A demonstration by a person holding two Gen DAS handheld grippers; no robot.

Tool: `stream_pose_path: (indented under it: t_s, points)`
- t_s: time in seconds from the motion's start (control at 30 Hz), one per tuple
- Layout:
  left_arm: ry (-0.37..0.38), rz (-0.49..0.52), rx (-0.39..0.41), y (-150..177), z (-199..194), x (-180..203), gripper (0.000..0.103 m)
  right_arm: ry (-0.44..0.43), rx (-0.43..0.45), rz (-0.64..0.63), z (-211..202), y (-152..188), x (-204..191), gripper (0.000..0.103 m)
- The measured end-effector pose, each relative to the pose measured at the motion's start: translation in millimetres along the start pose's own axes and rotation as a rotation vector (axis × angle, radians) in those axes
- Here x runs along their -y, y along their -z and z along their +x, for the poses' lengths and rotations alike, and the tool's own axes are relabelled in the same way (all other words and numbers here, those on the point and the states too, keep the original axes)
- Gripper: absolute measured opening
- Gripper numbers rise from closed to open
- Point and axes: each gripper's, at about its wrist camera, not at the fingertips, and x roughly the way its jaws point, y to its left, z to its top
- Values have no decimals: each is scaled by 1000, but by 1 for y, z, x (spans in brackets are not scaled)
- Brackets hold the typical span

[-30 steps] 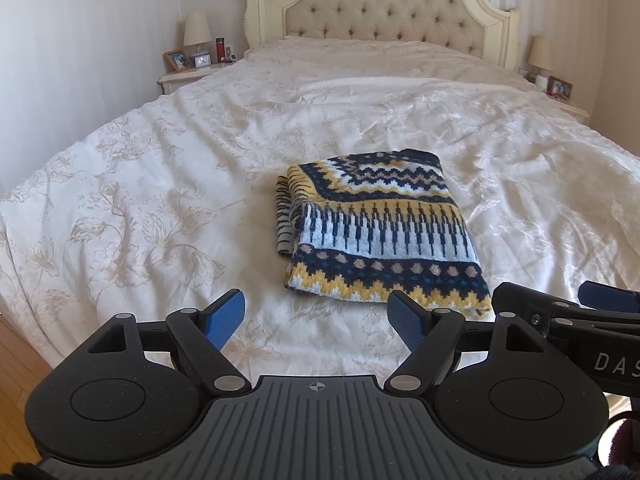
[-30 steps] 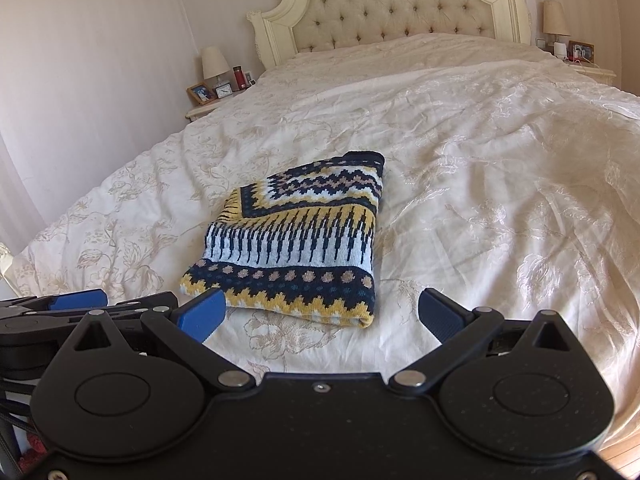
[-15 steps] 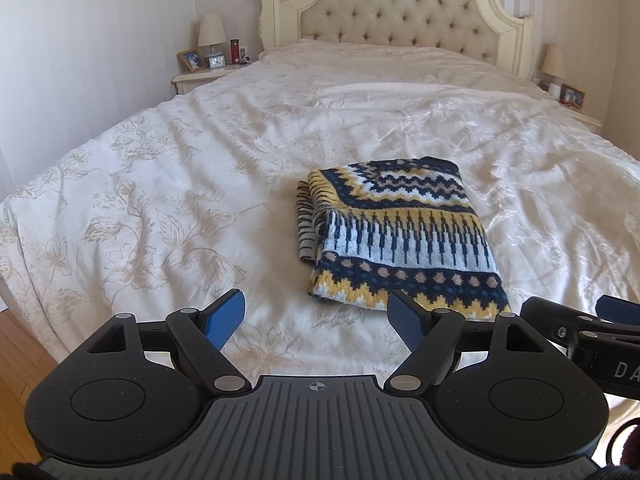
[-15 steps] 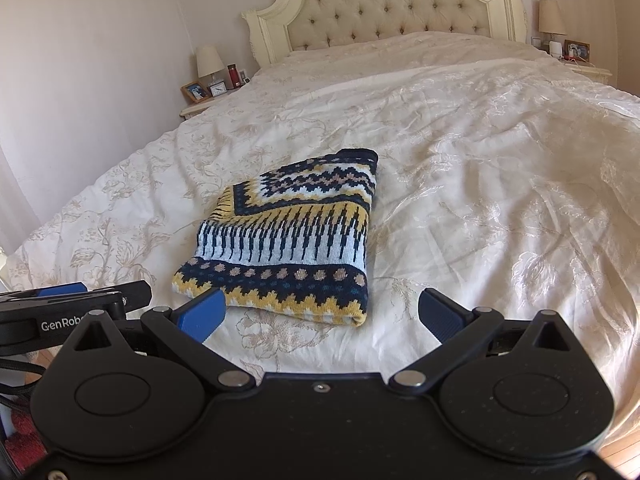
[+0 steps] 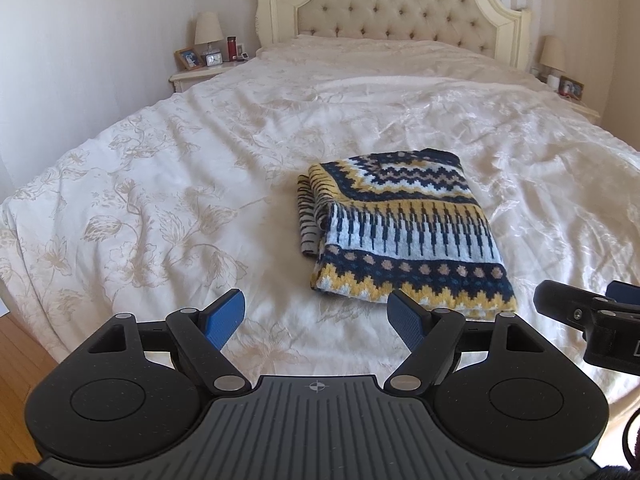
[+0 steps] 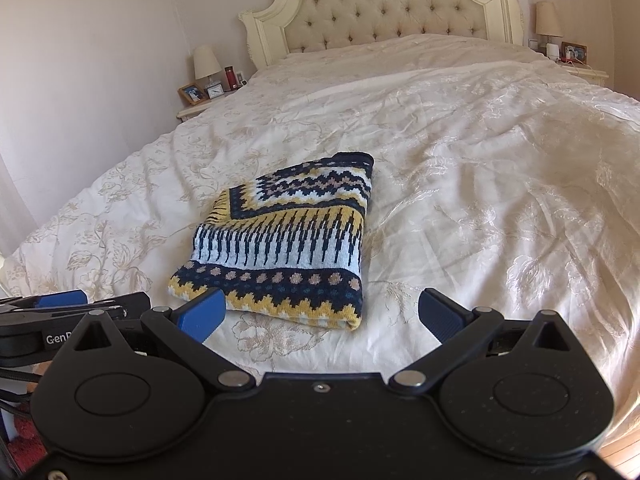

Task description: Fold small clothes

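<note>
Knitted in navy, yellow and pale blue zigzag bands, the folded patterned sweater [image 5: 404, 236] lies flat on the cream floral-embroidered bedspread [image 5: 160, 208], near the foot edge of the bed and well short of the tufted beige headboard [image 5: 394, 8].

Left gripper [image 5: 316, 316]: the blue-padded fingers [image 5: 224, 314] stand wide apart and hold nothing. It hovers over the bedspread in front of the sweater. The sweater's near yellow-zigzag hem sits ahead of and to the right of the gap between the fingers, just beyond the right fingertip, with no contact.

Right gripper [image 6: 320, 314]: the fingers [image 6: 202, 314] are likewise spread wide and empty. In the right wrist view the sweater [image 6: 288, 240] lies ahead and slightly left of centre; its near hem shows just above the left fingertip. Contact cannot be confirmed.

Each gripper's body shows at the edge of the other's view, side by side at the foot of the bed.

A small cream nightstand [image 5: 200, 76] with a lamp stands left of the headboard.
</note>
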Motion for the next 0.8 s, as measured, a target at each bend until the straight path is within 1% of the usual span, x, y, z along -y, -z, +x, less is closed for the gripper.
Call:
stream_pose_path:
  t_s: [0.8]
  points:
    - [26,12,4,0,3,1,77,-7,-12,-4,5,0,-2,102]
